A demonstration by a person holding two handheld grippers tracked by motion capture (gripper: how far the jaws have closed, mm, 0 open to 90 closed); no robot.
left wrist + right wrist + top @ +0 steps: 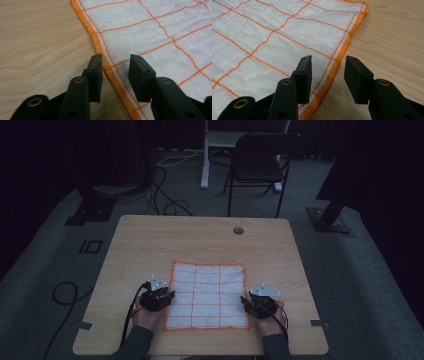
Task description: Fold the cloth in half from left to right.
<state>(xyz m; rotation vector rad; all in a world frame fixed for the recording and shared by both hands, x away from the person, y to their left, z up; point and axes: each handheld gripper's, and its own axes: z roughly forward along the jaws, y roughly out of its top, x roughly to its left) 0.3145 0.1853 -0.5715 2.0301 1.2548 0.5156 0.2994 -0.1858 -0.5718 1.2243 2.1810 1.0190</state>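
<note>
I am holding my left hand-held gripper [169, 295] in the lower left of the high view, at the left hem of a square white cloth with an orange stitched border and orange grid lines [207, 295]. That cloth is lying flat on the light wooden counter [200, 240], just below the middle of the frame, close to the counter's near edge.

In the left gripper view, my left hand-held gripper [115, 62] is standing released: its two black jaws are straddling the orange hem, one over bare wood and the other over the white cloth [150, 32], with a clear gap between them and nothing pinched.

My right hand-held gripper [244, 300] is sitting in the lower right of the high view, at the cloth's right hem. In the right gripper view, my right hand-held gripper [328, 66] is likewise released, its jaws parted on either side of the orange border, one above the cloth [274, 37] and one above the wood, gripping nothing.

My sleeves are coming in from the bottom edge of the high view. A dark folding chair [260, 162] is standing on the floor beyond the counter, in the upper middle of the frame. I am seeing no containers on the counter.
</note>
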